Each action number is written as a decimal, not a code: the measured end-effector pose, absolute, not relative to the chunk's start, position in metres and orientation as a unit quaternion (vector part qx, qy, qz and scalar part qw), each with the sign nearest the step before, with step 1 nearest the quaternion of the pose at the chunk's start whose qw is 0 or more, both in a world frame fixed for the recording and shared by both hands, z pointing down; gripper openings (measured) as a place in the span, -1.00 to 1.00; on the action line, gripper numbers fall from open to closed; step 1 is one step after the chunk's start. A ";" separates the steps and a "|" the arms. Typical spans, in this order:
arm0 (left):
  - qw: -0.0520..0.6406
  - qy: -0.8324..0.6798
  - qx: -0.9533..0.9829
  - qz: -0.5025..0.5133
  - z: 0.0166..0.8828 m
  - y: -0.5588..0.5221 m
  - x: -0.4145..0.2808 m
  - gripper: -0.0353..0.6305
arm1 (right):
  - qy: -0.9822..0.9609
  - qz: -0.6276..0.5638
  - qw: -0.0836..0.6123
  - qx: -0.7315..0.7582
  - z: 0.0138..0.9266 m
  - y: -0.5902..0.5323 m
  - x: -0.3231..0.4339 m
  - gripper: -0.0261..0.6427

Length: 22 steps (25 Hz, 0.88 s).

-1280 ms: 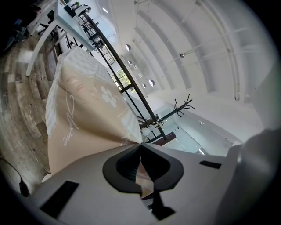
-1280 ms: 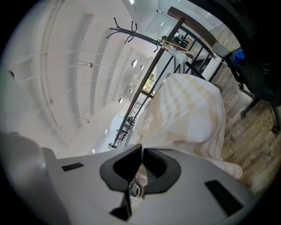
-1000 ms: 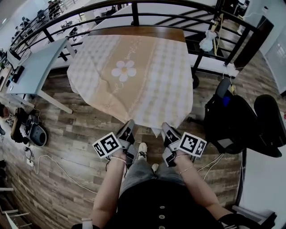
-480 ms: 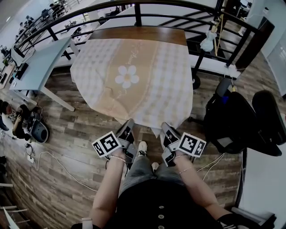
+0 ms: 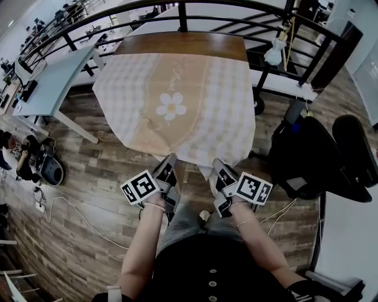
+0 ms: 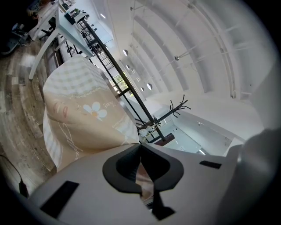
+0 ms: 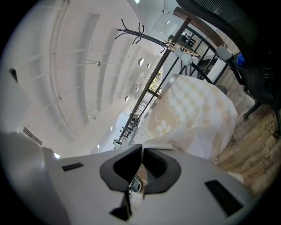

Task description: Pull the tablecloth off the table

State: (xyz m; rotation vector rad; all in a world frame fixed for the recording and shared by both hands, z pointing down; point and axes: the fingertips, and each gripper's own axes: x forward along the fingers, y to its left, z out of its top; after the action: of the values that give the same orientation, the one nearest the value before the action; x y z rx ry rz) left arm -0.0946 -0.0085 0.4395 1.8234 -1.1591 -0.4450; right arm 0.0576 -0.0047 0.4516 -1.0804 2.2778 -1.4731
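A beige checked tablecloth (image 5: 177, 112) with a white flower (image 5: 171, 109) covers most of a wooden table (image 5: 183, 44), whose bare far end shows. The cloth's near edge hangs toward me. My left gripper (image 5: 168, 172) is shut on the near hem at the left, and my right gripper (image 5: 217, 173) is shut on it at the right. In the left gripper view the jaws (image 6: 140, 146) meet with cloth (image 6: 83, 118) pinched between them and stretching away. The right gripper view shows the same: jaws (image 7: 142, 151) closed on the cloth (image 7: 193, 114).
A black railing (image 5: 236, 12) runs behind the table, with a white object (image 5: 274, 53) hanging on it. A grey desk (image 5: 50, 88) stands at the left, a black office chair (image 5: 307, 159) at the right. A cable (image 5: 77, 218) lies on the wood floor.
The cloth has slid a little toward me: the flower sits nearer and a wider strip of bare wood shows at the far end. Both grippers stay shut on the hem.
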 end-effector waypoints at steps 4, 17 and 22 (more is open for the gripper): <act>0.456 -0.465 0.737 -0.180 0.441 -0.002 -0.097 -0.84 | 0.774 -0.499 0.110 -0.375 0.452 0.002 0.055 -0.84; 0.470 -0.451 0.741 -0.162 0.445 0.031 -0.114 -0.84 | 0.765 -0.498 0.111 -0.393 0.451 0.040 0.038 -0.84; 0.483 -0.449 0.737 -0.149 0.456 0.044 -0.114 -0.84 | 0.762 -0.497 0.110 -0.400 0.454 0.051 0.038 -0.84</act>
State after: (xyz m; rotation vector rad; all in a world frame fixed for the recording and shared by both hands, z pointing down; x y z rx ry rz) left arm -0.1135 0.0444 0.4565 1.7948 -1.0935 -0.3620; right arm 0.0383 0.0511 0.4541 -1.1771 2.2406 -1.4598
